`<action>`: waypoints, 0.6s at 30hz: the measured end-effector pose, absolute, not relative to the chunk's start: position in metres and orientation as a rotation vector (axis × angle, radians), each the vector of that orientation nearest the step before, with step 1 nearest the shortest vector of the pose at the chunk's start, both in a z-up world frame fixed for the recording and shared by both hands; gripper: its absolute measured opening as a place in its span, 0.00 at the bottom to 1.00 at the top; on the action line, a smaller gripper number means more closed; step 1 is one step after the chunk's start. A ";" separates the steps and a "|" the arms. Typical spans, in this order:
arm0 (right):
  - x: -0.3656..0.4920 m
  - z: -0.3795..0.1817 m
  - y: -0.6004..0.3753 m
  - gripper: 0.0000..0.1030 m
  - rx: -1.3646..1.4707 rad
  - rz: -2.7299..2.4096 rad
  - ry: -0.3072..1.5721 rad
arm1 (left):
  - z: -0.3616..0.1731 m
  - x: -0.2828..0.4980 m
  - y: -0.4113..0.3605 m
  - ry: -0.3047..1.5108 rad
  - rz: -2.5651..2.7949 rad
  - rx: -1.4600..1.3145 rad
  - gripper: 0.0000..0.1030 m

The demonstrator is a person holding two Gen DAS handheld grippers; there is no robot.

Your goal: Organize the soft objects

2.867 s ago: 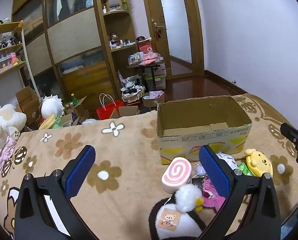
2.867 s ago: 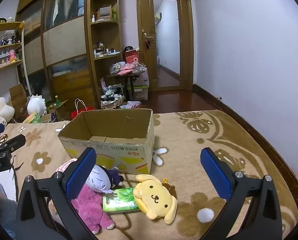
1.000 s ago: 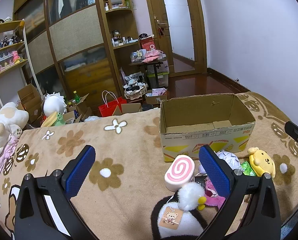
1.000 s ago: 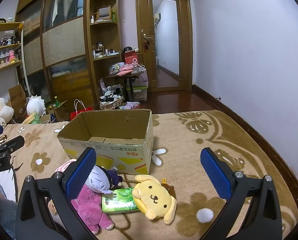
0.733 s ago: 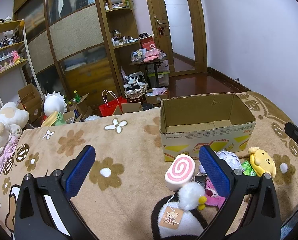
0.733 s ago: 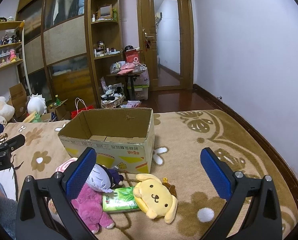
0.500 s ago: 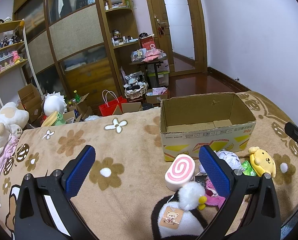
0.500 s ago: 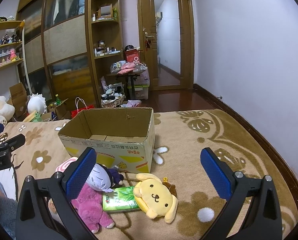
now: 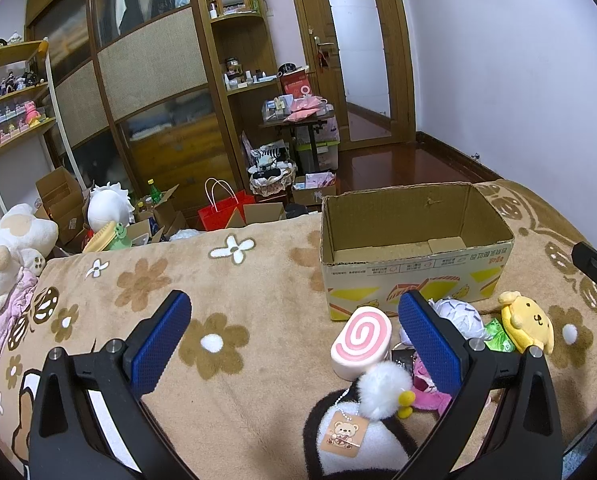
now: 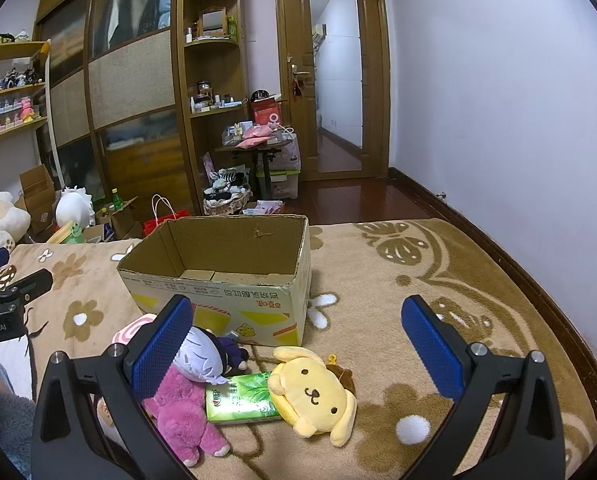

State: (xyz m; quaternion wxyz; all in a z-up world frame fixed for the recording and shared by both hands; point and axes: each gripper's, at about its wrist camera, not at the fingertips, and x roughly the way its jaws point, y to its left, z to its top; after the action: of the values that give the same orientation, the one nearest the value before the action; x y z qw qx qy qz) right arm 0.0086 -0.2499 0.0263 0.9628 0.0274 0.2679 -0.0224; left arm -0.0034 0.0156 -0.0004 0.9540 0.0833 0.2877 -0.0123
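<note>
box print (image 10: pixel 258 294): upside-down, unreadable
my left gripper (image 9: pixel 294 336): fingers spread, empty; swirl cushion (image 9: pixel 361 337) at 1 o'clock
my right gripper (image 10: pixel 296 346): released; yellow dog plush (image 10: pixel 312 394) at 6 o'clock

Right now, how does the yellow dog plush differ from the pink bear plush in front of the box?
The yellow dog plush lies face up beside the green packet, fully in view; the pink bear plush lies partly hidden behind the right claw's finger. The dog's face is plain to read; the bear's is not visible. The dog lies farther to the right. Both rest on the blanket, outside the cardboard box.
</note>
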 end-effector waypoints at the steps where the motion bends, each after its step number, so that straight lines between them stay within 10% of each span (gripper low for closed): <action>1: 0.008 0.026 -0.250 1.00 0.056 -0.045 0.542 | 0.000 -0.003 0.014 0.586 -0.025 0.170 0.99; 18: 0.015 0.018 -0.243 1.00 0.061 -0.003 0.598 | -0.018 -0.003 0.018 0.681 -0.066 0.208 0.99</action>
State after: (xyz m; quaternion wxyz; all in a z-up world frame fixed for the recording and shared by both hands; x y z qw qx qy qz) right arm 0.0146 -0.2427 0.0180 0.9551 0.0302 0.2947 -0.0016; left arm -0.0027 0.0178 -0.0177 0.9367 0.1017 0.3334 -0.0325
